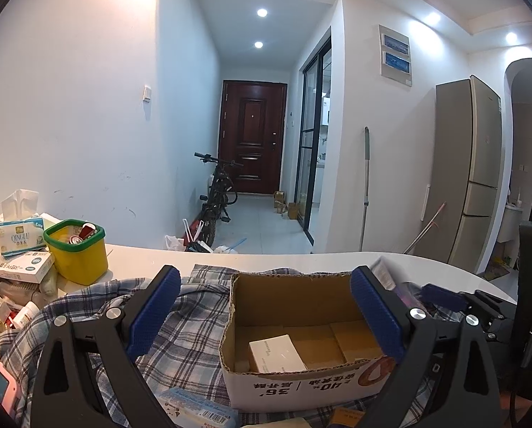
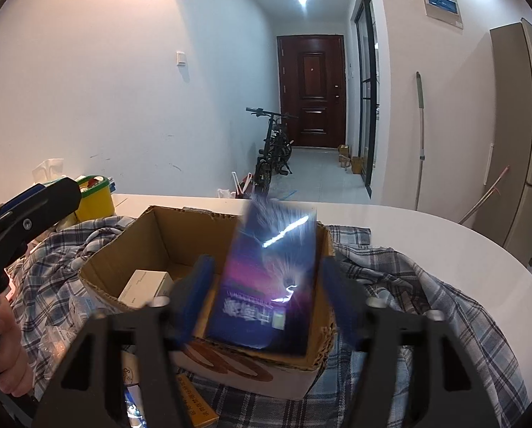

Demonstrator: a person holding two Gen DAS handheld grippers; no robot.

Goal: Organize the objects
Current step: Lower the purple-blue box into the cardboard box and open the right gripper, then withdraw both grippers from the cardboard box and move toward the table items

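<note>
An open cardboard box (image 2: 130, 246) stands on a plaid cloth, with a small white box (image 2: 144, 285) on its floor. A glossy purple box (image 2: 269, 285), blurred and tilted, stands upright over the carton's near right corner. My right gripper (image 2: 266, 264) is open around it, with a gap between each blue pad and the box's sides. My left gripper (image 1: 266, 285) is open wide and holds nothing. It hovers over the cloth and the carton (image 1: 294, 388), where the white box (image 1: 276, 353) shows inside. The left gripper (image 2: 34, 207) also shows at the left of the right wrist view, held by a hand (image 2: 5, 339).
A yellow bin with a green rim (image 1: 77, 249), a tissue pack (image 1: 20, 235) and small cartons crowd the table's left end. The plaid cloth (image 1: 194, 339) covers the white table (image 1: 301, 260) around the carton. More packets lie along the near edge. A bicycle (image 1: 216, 199) stands in the hallway beyond.
</note>
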